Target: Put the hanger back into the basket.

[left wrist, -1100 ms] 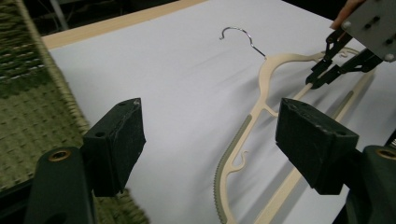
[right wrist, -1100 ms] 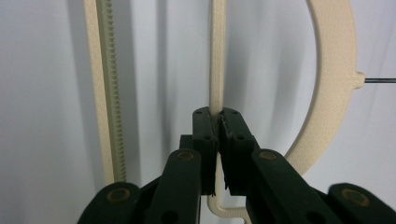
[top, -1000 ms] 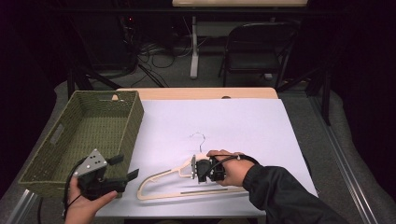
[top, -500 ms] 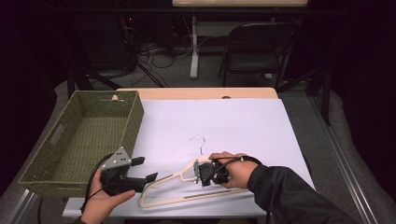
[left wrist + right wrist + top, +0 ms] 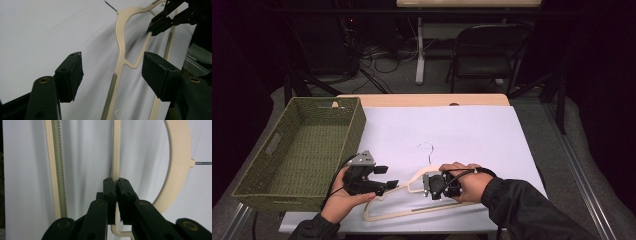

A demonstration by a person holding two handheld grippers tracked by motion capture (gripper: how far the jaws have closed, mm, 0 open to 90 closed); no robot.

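A green woven basket (image 5: 299,150) is sitting at the table's left edge, partly on the white sheet (image 5: 462,135) covering the wooden table (image 5: 422,100); a black chair (image 5: 487,55) is standing beyond; cables (image 5: 377,55) are lying on the floor.

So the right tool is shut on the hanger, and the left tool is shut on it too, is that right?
Not quite. The right tool is shut on the hanger, but the left tool is open, its jaws apart on either side of the hanger. The left gripper view shows it.

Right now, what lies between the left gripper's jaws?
In the left gripper view, the open left gripper straddles one arm of the cream hanger, not yet touching it. The white table cover lies beneath.
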